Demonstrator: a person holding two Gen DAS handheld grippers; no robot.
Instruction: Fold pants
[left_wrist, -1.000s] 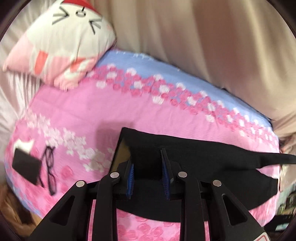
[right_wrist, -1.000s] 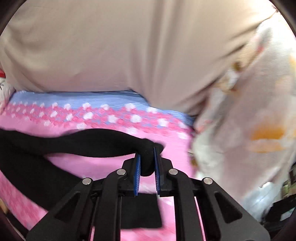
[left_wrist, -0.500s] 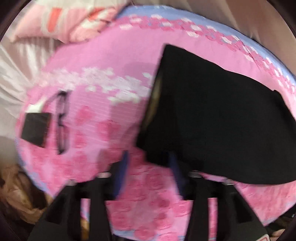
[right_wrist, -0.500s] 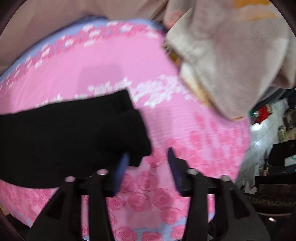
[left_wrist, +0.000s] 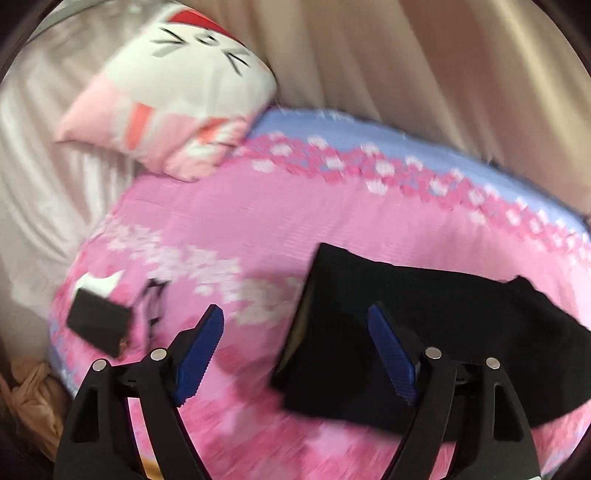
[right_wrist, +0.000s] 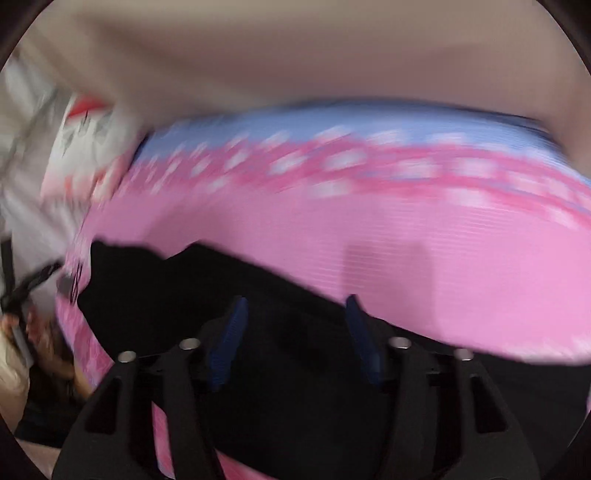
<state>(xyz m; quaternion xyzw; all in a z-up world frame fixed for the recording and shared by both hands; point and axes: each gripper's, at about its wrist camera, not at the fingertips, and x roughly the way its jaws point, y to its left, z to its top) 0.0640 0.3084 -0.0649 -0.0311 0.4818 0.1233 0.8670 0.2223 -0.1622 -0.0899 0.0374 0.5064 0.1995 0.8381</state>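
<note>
Both grippers have let go and pulled back: left gripper (left_wrist: 295, 354) and right gripper (right_wrist: 293, 339) gape wide, empty. Pants (left_wrist: 424, 332) lie doubled along the bed's (left_wrist: 240, 221) near edge. Next, regrip both ends evenly.

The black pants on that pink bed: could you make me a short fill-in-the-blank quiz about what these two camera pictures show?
1. The pants are ____ in colour.
2. The left gripper stands ____, with nothing between its blue pads.
3. The bedspread is mostly ____ with flowers.
4. Left of the pants lie eyeglasses and a dark ____ object.

Missing words: black; open; pink; rectangular
</note>
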